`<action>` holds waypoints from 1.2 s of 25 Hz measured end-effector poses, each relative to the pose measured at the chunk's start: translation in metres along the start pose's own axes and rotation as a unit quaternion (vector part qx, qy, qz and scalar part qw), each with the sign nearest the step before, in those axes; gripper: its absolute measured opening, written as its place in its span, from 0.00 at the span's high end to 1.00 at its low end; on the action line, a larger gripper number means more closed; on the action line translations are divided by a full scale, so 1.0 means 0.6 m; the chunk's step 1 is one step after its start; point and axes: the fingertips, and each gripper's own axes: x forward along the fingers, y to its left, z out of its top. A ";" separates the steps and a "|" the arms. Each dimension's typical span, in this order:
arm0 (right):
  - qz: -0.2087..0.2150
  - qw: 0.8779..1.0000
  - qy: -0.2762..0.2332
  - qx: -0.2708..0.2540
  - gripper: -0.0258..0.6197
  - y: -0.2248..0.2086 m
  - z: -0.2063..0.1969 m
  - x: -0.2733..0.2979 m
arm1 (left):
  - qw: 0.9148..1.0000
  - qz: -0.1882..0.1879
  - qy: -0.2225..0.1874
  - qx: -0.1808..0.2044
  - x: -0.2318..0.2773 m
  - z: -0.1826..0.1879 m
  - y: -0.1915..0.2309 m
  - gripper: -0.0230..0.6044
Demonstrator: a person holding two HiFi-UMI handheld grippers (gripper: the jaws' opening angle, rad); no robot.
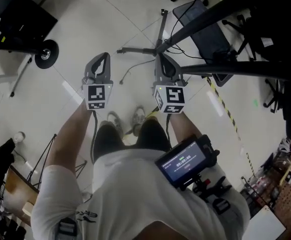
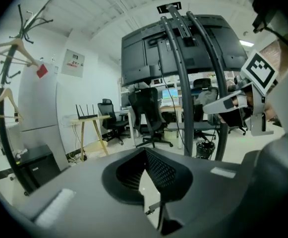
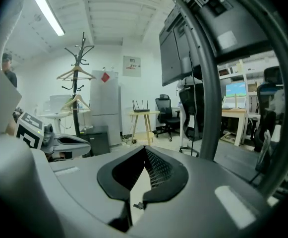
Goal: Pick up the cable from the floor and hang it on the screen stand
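Note:
In the head view a thin dark cable lies on the pale floor between my two grippers. The black screen stand has its base legs just beyond the cable, and the dark screen looms at the upper right. My left gripper and right gripper are held side by side at waist height, both shut with nothing between the fingers. In the left gripper view my left gripper faces the stand's curved tubes. In the right gripper view my right gripper points past a stand tube.
A wheeled black cart stands at the left, and yellow-black tape runs across the floor at the right. Office chairs, desks and a coat rack fill the room beyond. The person's feet are below the grippers.

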 end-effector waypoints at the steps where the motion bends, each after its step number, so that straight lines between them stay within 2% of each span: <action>1: -0.001 1.000 0.004 0.002 0.94 -0.005 -0.038 0.014 | 1.000 -0.006 0.005 0.000 0.018 -0.039 -0.009 0.96; 10: -0.024 0.999 0.032 0.014 0.94 -0.068 -0.367 0.133 | 0.996 -0.071 0.062 0.005 0.189 -0.406 -0.101 0.96; 14: -0.030 0.999 0.039 0.017 0.94 -0.097 -0.494 0.179 | 0.989 -0.106 0.099 0.007 0.256 -0.568 -0.139 0.96; 18: -0.038 0.998 0.040 0.017 0.94 -0.123 -0.590 0.215 | 0.980 -0.139 0.142 0.018 0.299 -0.721 -0.178 0.95; 20: -0.039 0.998 0.039 0.016 0.94 -0.131 -0.627 0.225 | 0.971 -0.164 0.173 0.028 0.309 -0.795 -0.206 0.94; 21: -0.039 0.998 0.039 0.015 0.94 -0.133 -0.643 0.228 | 0.965 -0.178 0.190 0.034 0.311 -0.828 -0.222 0.89; 23: -0.039 0.998 0.038 0.011 0.94 -0.138 -0.670 0.232 | 0.951 -0.207 0.224 0.049 0.311 -0.886 -0.253 0.80; 25: -0.040 0.998 0.038 0.010 0.94 -0.142 -0.690 0.232 | 0.936 -0.230 0.259 0.064 0.306 -0.938 -0.279 0.76; 28: -0.043 0.998 0.036 0.008 0.94 -0.152 -0.705 0.229 | 0.915 -0.244 0.310 0.080 0.295 -1.001 -0.299 0.72; 30: -0.048 0.998 0.034 0.008 0.94 -0.161 -0.708 0.226 | 0.906 -0.243 0.334 0.087 0.289 -1.029 -0.303 0.72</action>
